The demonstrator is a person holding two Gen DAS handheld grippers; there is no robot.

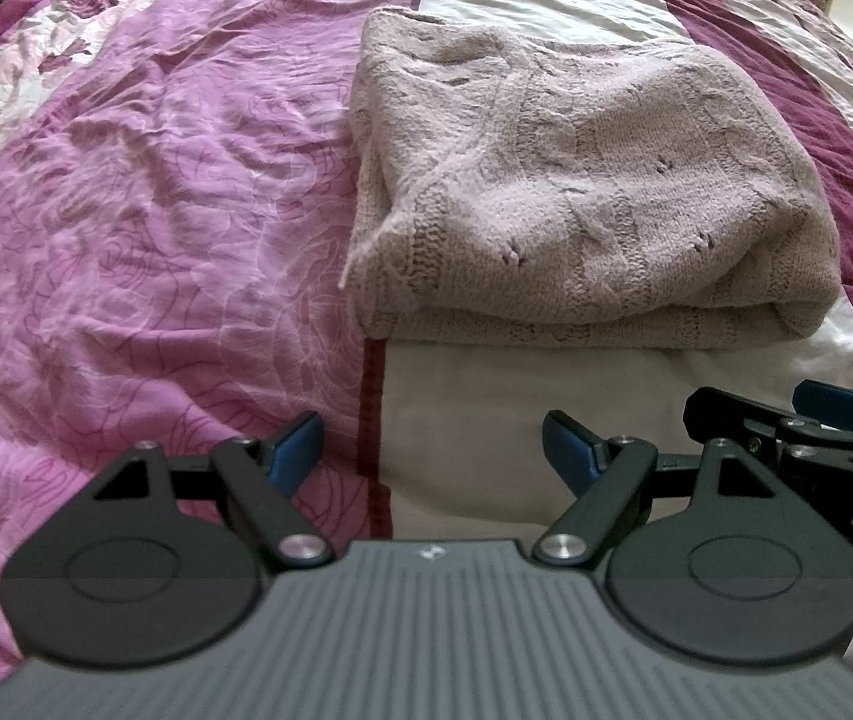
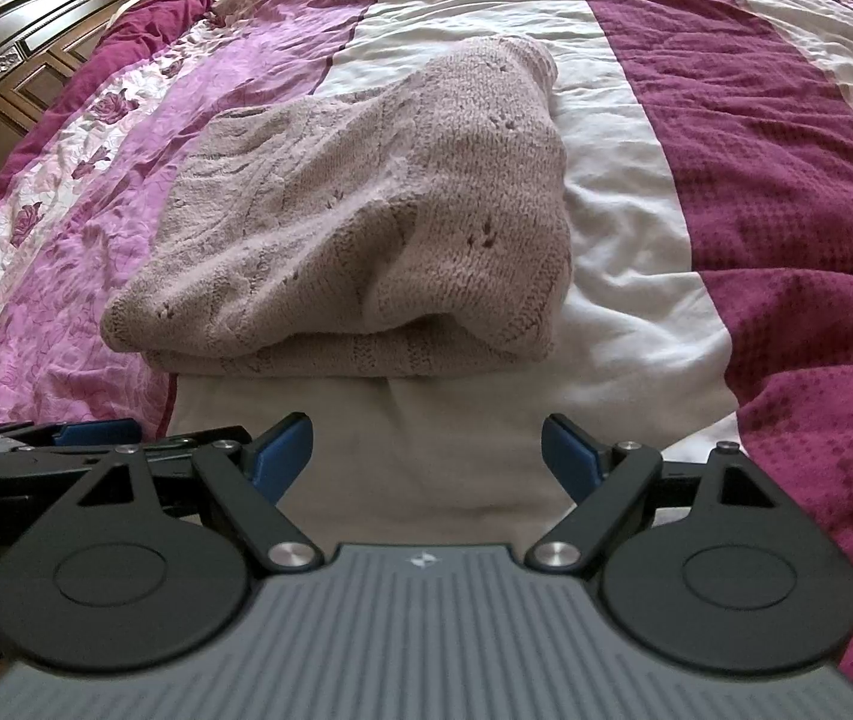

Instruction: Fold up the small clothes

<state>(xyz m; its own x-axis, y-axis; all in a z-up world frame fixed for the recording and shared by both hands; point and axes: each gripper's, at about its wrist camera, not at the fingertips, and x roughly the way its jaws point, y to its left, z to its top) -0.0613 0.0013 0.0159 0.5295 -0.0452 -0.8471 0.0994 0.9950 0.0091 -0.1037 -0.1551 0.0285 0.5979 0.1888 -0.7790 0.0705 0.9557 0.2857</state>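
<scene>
My left gripper (image 1: pixel 432 450) and right gripper (image 2: pixel 426 450) hover side by side — fingers spread, holding nothing; the folded knit sweater (image 1: pixel 576 192) lies ahead on the bedspread (image 1: pixel 126 240).

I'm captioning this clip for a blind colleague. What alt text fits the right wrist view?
A folded beige knitted sweater lies on a bedspread striped in pink, white and maroon. In the foreground the right gripper is open and empty, short of the sweater, with the left gripper at the lower left edge and a dark wooden headboard far left.
</scene>
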